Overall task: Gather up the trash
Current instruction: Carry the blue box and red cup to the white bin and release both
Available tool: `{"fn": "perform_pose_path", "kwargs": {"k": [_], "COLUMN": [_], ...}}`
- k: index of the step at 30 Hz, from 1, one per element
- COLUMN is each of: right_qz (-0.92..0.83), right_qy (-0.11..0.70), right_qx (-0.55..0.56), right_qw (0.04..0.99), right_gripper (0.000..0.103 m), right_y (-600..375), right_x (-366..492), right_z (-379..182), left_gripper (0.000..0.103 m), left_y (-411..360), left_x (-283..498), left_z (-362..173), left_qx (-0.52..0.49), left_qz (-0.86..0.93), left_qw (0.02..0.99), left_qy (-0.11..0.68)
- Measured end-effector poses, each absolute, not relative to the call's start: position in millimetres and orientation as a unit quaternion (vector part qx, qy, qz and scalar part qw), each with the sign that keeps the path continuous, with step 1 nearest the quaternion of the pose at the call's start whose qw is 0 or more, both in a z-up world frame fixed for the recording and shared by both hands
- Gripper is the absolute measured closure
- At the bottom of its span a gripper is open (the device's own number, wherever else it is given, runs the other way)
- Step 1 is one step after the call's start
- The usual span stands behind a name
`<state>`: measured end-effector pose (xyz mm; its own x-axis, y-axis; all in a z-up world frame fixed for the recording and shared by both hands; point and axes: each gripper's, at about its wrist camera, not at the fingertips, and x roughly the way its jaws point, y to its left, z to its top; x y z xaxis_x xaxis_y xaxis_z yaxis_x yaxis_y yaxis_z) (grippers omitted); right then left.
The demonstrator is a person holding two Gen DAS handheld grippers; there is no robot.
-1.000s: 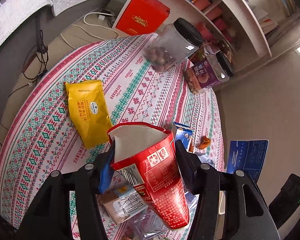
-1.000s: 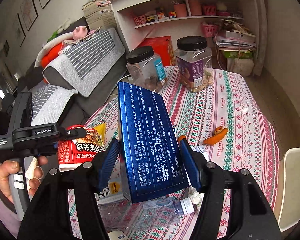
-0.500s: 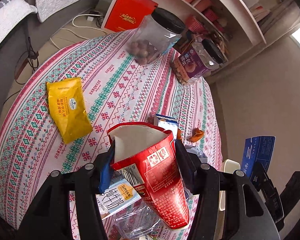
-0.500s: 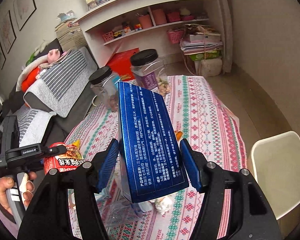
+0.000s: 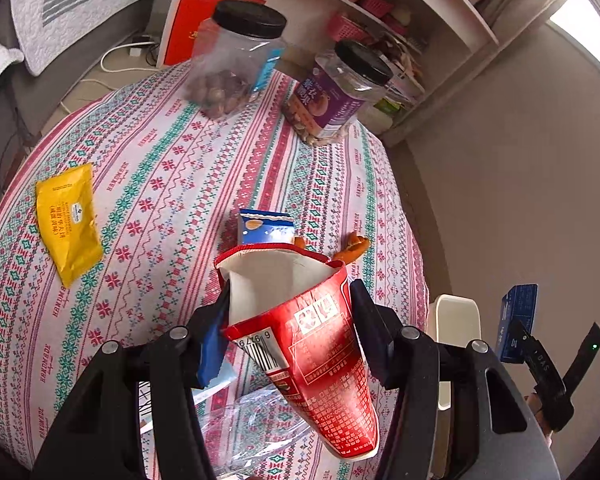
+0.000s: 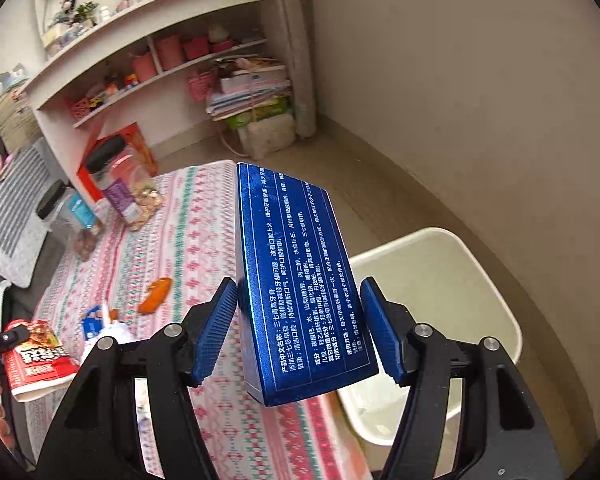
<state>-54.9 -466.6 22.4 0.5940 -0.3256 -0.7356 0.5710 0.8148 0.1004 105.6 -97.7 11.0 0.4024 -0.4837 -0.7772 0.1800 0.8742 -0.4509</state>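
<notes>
My left gripper is shut on a crushed red paper cup and holds it above the patterned table. My right gripper is shut on a blue carton, held off the table's edge beside a cream bin. The bin also shows in the left wrist view, and so does the blue carton. On the table lie a yellow packet, a small blue wrapper, orange peel and a clear plastic bottle.
Two black-lidded jars stand at the table's far side. A white shelf unit and a red box are behind. A grey sofa is at the left. A wall is close on the right.
My right gripper has swung right with the blue carton, from over the table to beside the bin. My left gripper has drifted towards the table's right side, still holding the red cup.
</notes>
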Motion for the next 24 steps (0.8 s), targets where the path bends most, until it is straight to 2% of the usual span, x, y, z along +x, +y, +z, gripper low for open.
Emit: {"fn": "perform_pose_path", "kwargs": {"k": [9,13,15,19,24], "right_qz": [-0.315,-0.318,-0.320,-0.336,-0.351], "right_qy": [0.374,0.365,0.355,0.327,0.308], "right_qx": [0.190,0.202,0.215,0.238,0.263], "right_qw": [0.851,0.851,0.852,0.851,0.844], "right_gripper": [0.040,0.036,0.035,0.026,0.023], "right_y": [-513,-527,-535,-550,-568], "right_x": [-92,-105,-110,-125,-144], "right_z": [23,30,36,47,53], "left_gripper": [0.048,0.048,0.048,0.048,0.048], "left_y": [-173,-217,-241,-289,-342], "left_x": [78,65,60,49,33], "left_z": [46,51,55,55,46], "left_qx": [-0.049,-0.019,-0.017,-0.013,-0.007], "left_qz": [-0.226,-0.255,-0.275,-0.315,-0.354], "left_qw": [0.870,0.870,0.866,0.848,0.826], "left_qy": [0.436,0.421,0.418,0.426,0.438]}}
